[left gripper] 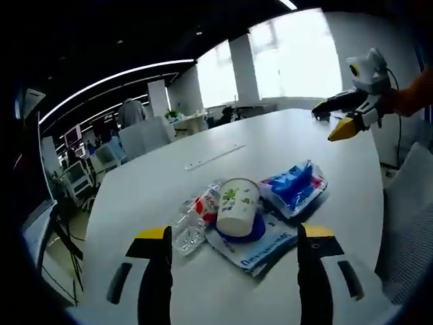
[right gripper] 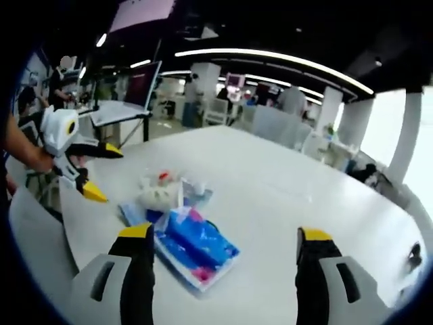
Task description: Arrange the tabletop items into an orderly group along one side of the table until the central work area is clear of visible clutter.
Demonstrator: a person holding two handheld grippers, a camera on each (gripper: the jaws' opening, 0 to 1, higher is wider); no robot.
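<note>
Both grippers, left [left gripper: 233, 254] and right [right gripper: 223, 254], are spread wide and hold nothing above the desk [left gripper: 284, 145]; the paper cup [left gripper: 237, 206], seemingly tilted, rests untouched.

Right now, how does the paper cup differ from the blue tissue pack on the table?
The paper cup is white with a green print; the tissue pack is blue with some pink. The paper cup is a rounded form resting on a printed flat packet; the tissue pack is soft and lies flat on the table. Both sit in one cluster.

Blue printing on the flat white packet [left gripper: 260, 245] under the paper cup [left gripper: 237, 206], too small and blurred to read, no other legible text
</note>
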